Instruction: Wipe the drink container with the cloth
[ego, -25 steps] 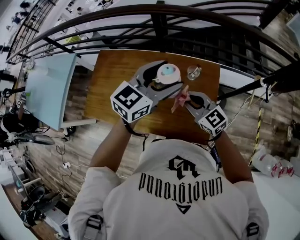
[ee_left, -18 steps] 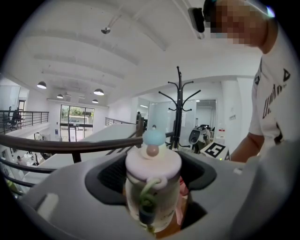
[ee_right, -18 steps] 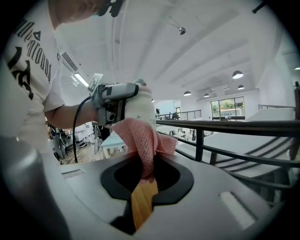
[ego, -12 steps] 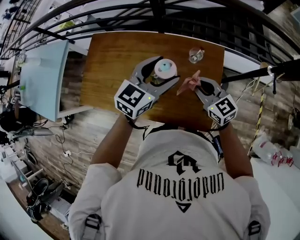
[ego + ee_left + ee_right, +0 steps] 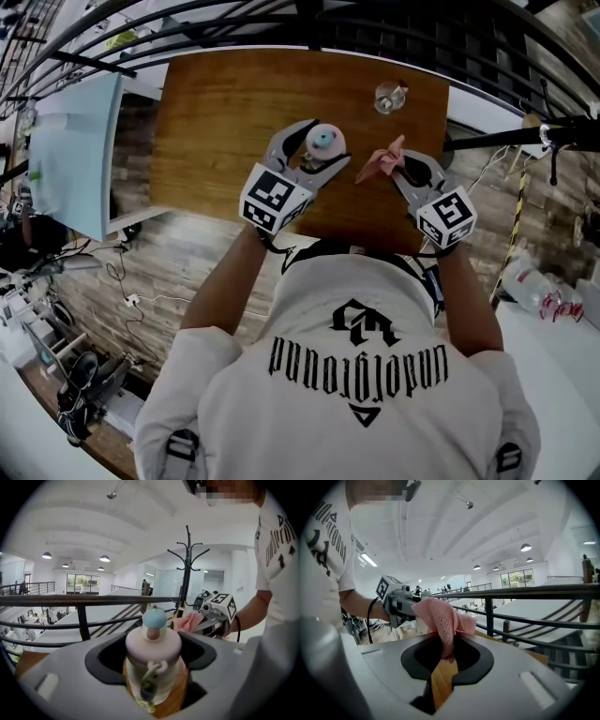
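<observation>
The drink container [image 5: 322, 142] is a small pale bottle with a pink lid and a blue knob. It stands upright between the jaws of my left gripper [image 5: 327, 143], which is shut on its body. In the left gripper view the drink container [image 5: 153, 662] fills the gap between the jaws of the left gripper [image 5: 152, 656], with the wooden table below it. My right gripper [image 5: 405, 161] is shut on a pink mesh cloth [image 5: 382, 161], held a short way right of the container without touching it. The cloth [image 5: 441, 616] sticks up out of the right gripper [image 5: 449, 649].
The brown wooden table [image 5: 225, 103] has a small clear glass [image 5: 387, 96] near its far right corner. A black metal railing [image 5: 309, 19] runs behind the table, with a drop beyond it. A pale blue panel [image 5: 70, 150] stands left of the table. A coat stand [image 5: 186, 569] rises beyond the container.
The container looks smaller and lower over the table than a second ago. The right gripper and cloth have moved right and away from it, widening the gap between them.
</observation>
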The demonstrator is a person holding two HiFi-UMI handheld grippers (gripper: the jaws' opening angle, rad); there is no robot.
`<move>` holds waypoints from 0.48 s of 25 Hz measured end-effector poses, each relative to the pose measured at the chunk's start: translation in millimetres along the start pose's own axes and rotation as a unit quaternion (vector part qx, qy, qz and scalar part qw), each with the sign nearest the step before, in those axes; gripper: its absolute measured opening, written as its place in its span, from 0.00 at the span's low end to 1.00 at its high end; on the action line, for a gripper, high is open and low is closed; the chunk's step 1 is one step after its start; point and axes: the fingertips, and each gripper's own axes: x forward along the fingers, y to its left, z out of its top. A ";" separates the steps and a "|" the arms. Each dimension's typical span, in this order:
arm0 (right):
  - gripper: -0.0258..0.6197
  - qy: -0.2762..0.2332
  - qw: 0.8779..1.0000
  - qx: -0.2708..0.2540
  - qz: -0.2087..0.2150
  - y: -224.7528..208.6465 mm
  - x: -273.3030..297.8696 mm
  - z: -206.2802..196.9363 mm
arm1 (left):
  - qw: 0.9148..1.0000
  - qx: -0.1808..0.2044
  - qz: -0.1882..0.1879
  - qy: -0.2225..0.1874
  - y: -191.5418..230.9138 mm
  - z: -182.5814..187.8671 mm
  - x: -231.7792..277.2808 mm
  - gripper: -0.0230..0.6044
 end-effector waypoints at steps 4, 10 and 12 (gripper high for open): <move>0.11 0.007 1.000 0.007 -0.003 -5.4 0.0 -8.6 | 1.000 -0.007 0.001 0.016 -0.9 -22.1 12.5 0.65; 0.11 0.016 1.000 0.015 -0.005 -8.7 3.0 -21.4 | 0.999 0.011 0.002 0.043 -2.5 -52.2 32.1 0.65; 0.11 0.020 1.000 0.020 -0.005 -12.8 3.3 -26.7 | 0.999 0.014 0.002 0.051 -3.2 -63.7 41.9 0.65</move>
